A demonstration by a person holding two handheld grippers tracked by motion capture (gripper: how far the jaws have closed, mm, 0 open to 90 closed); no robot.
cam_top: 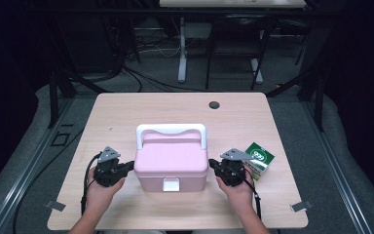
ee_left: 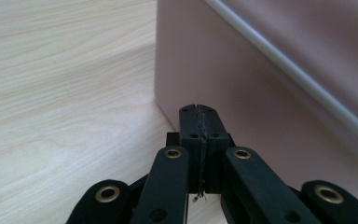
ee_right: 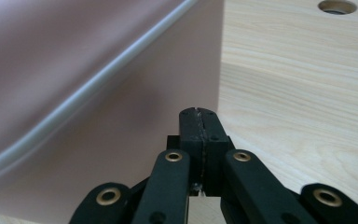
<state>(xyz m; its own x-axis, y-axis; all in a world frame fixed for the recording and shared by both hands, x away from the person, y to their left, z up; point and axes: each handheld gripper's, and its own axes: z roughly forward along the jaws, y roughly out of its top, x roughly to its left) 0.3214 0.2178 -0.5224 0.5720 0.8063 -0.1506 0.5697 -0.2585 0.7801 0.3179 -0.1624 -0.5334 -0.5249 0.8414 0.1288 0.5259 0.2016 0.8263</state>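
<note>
Green carton (cam_top: 259,159) crowds right claw (cam_top: 212,164); table (cam_top: 175,105) beyond lies free

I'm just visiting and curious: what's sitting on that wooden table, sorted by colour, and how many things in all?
Pink: 1, the pink box with a white handle
Green and white: 1, the small carton
Black: 2, the left gripper and the right gripper, both shut
Total: 4

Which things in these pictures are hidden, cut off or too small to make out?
- Inside of the pink box: hidden in the high view by its closed lid.
- Print on the green carton: too small in the high view, and the right gripper covers part of it.
- Contact between the left gripper and the box wall: unclear in the left gripper view.
</note>
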